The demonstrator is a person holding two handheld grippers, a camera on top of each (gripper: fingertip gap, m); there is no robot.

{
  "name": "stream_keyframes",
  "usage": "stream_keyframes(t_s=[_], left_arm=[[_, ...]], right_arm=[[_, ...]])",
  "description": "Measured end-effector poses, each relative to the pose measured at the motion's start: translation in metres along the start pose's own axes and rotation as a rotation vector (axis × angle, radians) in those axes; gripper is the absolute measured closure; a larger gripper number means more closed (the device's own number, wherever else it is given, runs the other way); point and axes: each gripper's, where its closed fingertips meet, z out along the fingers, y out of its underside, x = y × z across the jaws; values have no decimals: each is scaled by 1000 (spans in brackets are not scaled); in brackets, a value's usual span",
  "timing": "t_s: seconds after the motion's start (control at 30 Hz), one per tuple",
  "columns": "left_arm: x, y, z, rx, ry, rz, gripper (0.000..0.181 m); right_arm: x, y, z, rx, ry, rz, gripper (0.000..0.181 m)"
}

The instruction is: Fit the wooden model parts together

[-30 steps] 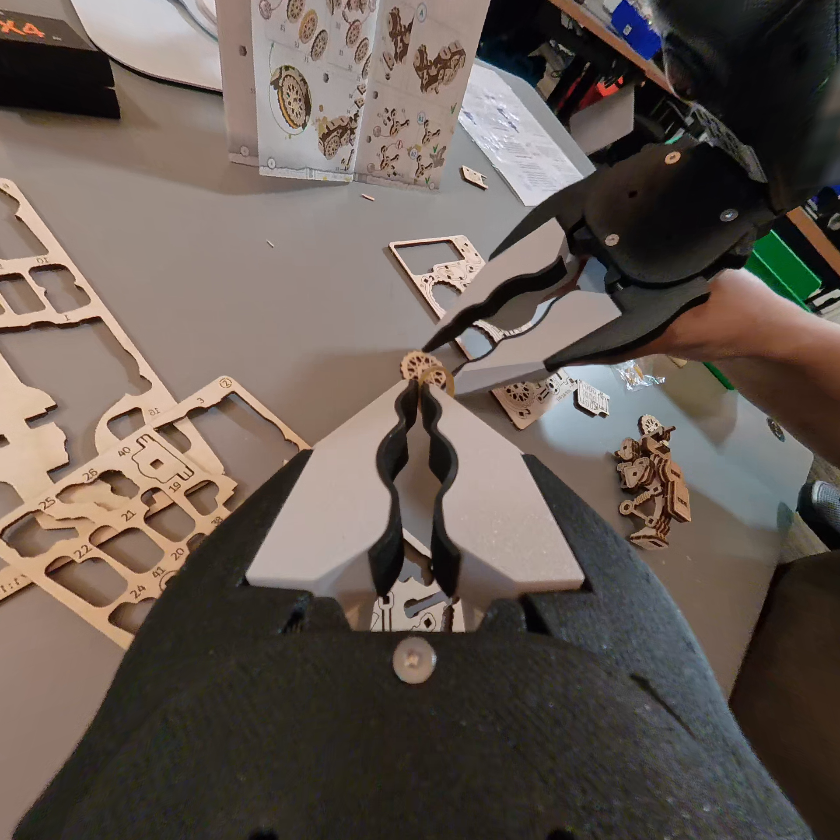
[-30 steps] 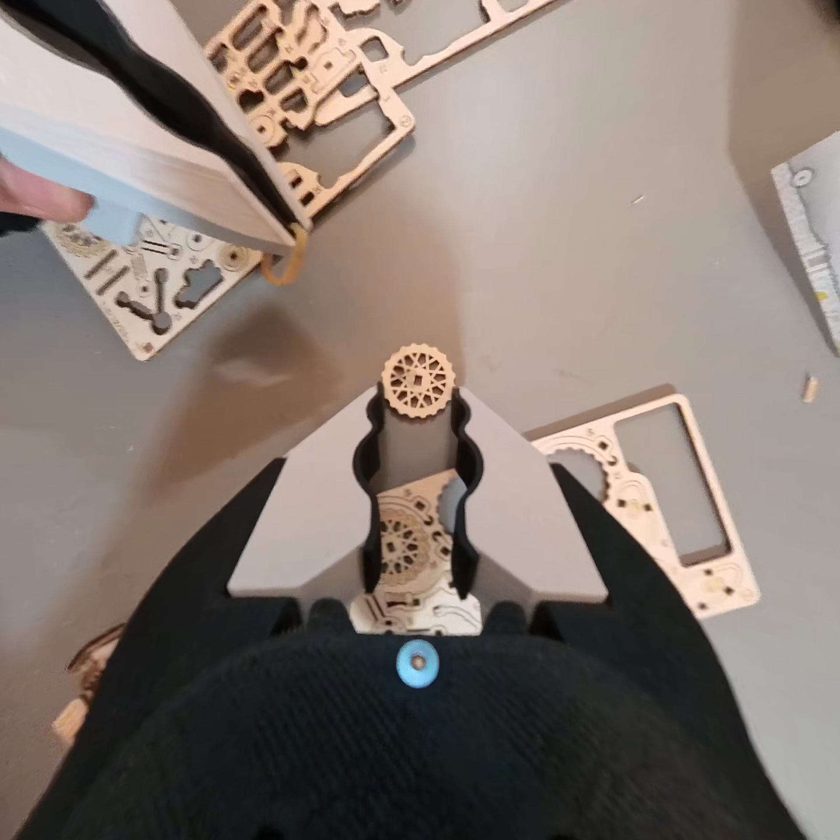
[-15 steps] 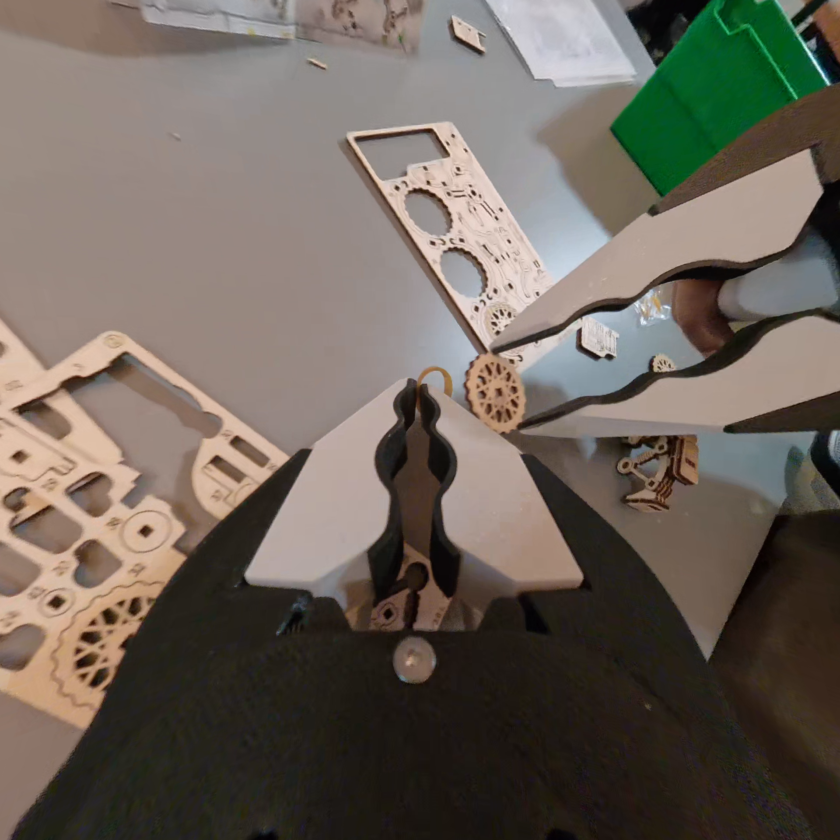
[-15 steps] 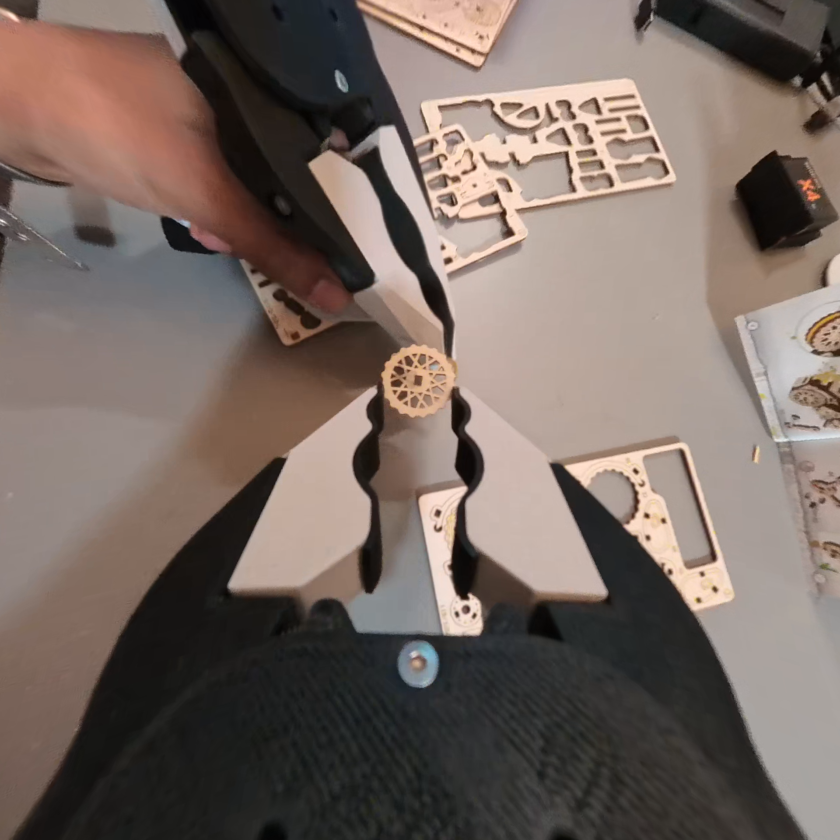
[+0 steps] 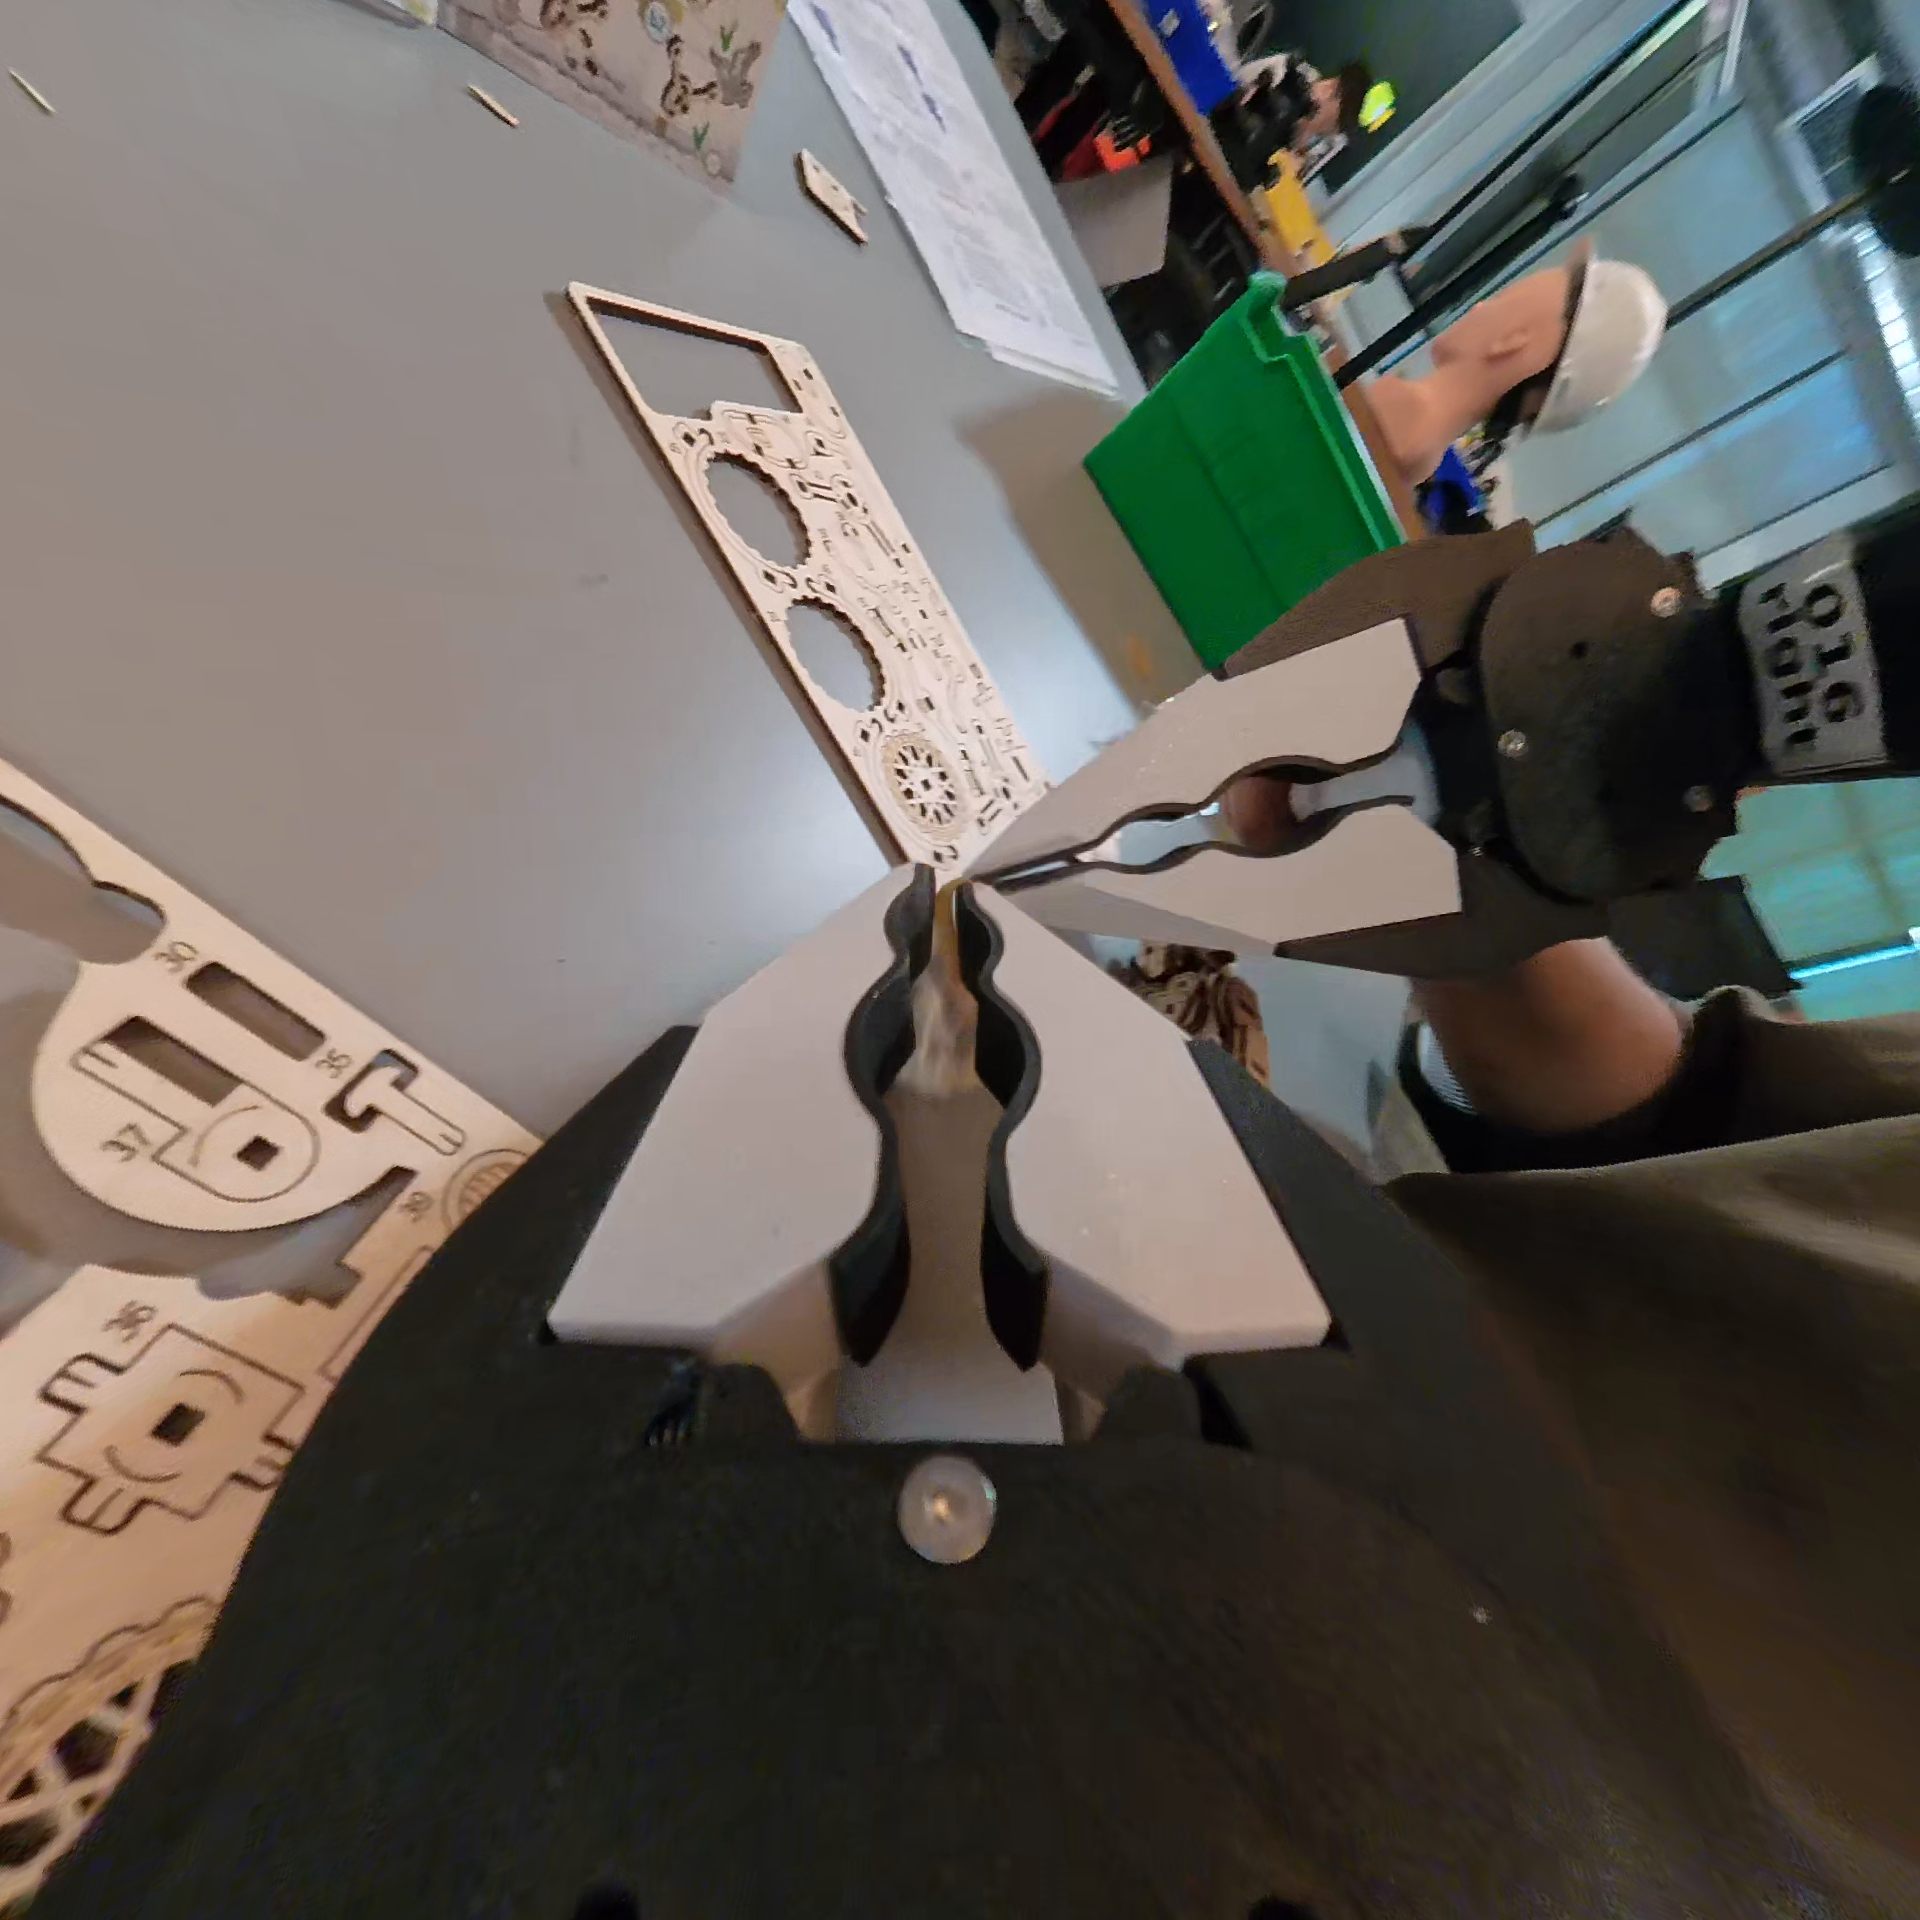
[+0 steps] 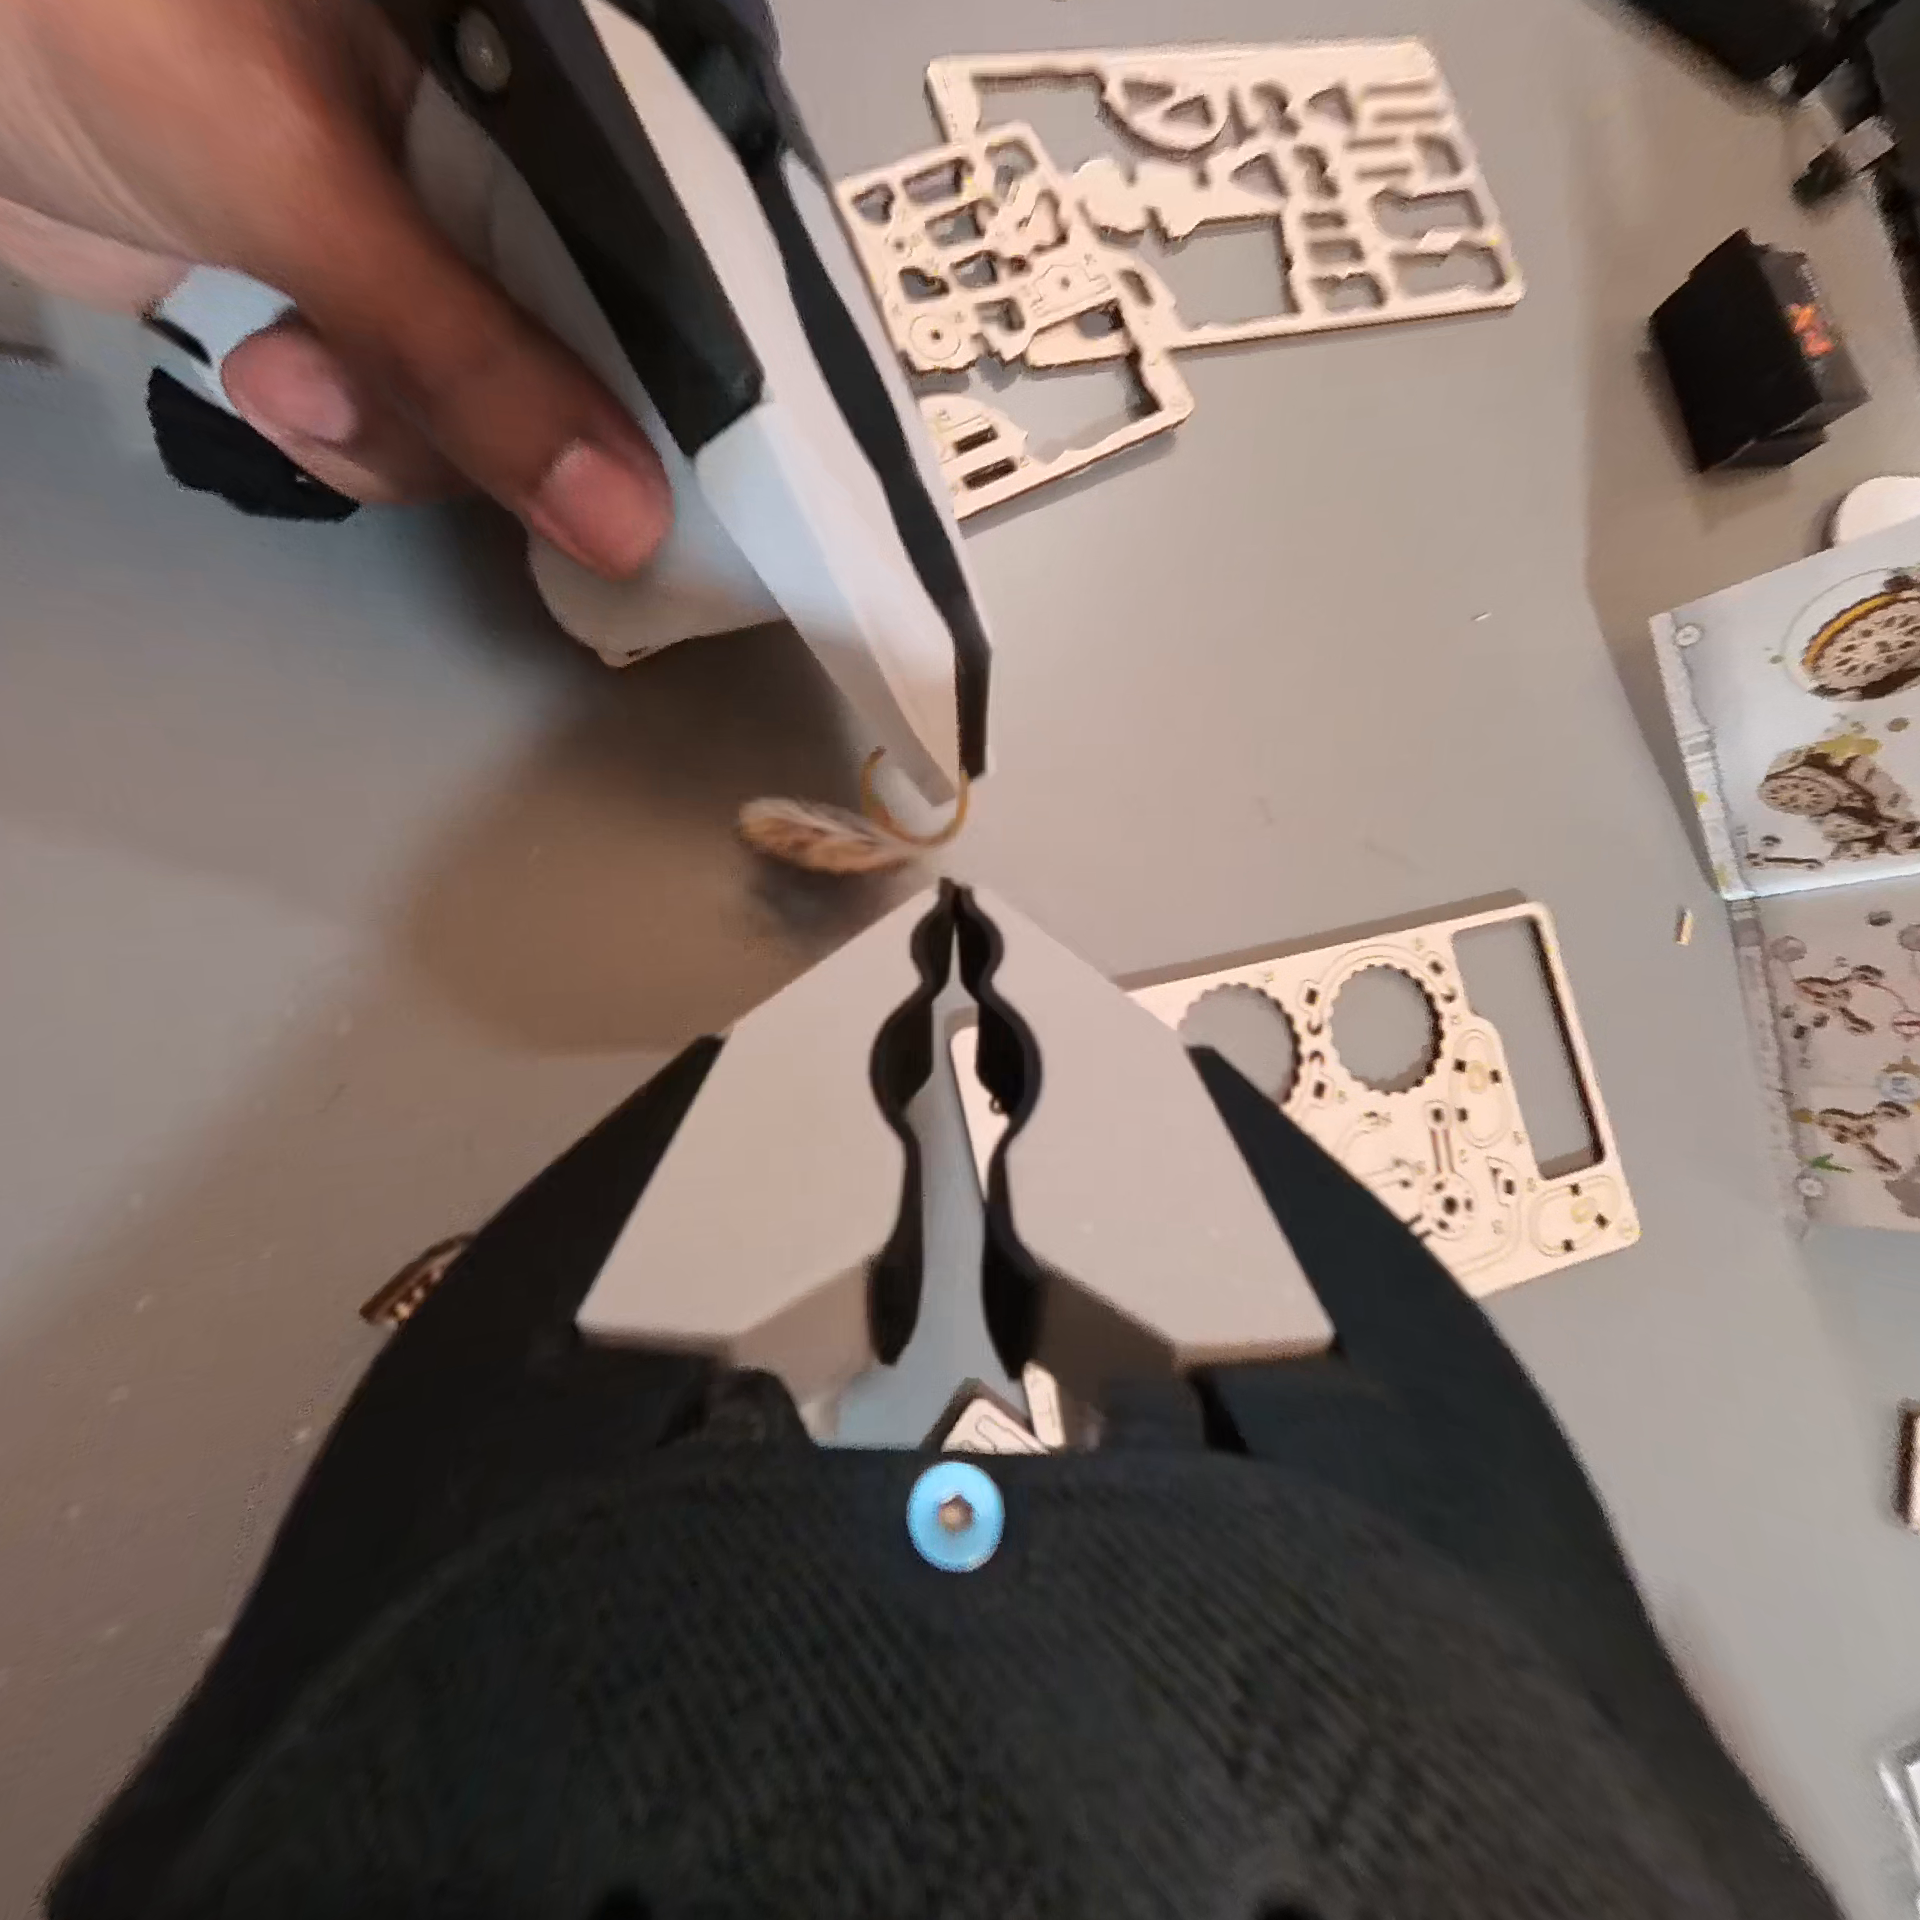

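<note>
- Leftmost in the right wrist view, a person's hand (image 6: 343, 312) grips the left gripper (image 6: 961, 774), whose jaws are pinched together on a thin wooden ring (image 6: 914, 821), caught at its edge so most of the hoop hangs free below the tips
- Just beside the ring, a small toothed gear (image 6: 821, 840) shows only as a blur low over the grey table (image 6: 312, 935); whether it hangs on the ring, is falling or lies on the surface cannot be told
- Centre frame, the right gripper (image 6: 950, 896) points at the ring with its jaws closed tip to tip and nothing between them, near the ring but apart from it
- Further right, a punched-out part sheet (image 6: 1455, 1122) lies flat, with an open instruction booklet (image 6: 1818, 727) beyond it at the edge
- Judged from their look, both parts are thin cut plywood: very light, stiff across the face, likely to snap at the ring's narrow band or the gear's teeth
- The gear is probably best taken by its rim, face flat between the pads, with a light squeeze, leaving its centre hole clear for mating
</note>
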Motion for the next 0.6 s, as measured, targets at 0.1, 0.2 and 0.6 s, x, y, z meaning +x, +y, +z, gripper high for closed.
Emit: stream_keyframes(t_s=[0.1, 0.2, 0.6], left_arm=[[4, 0, 1, 13, 27, -26, 177], [-2, 0, -1, 20, -4, -27, 176], [-1, -12, -54, 195, -108, 74, 176]], right_arm=[[-2, -3, -2, 16, 8, -18, 181], [1, 2, -2, -11, 36, -27, 181], [-24, 0, 2, -26, -47, -9, 171]])
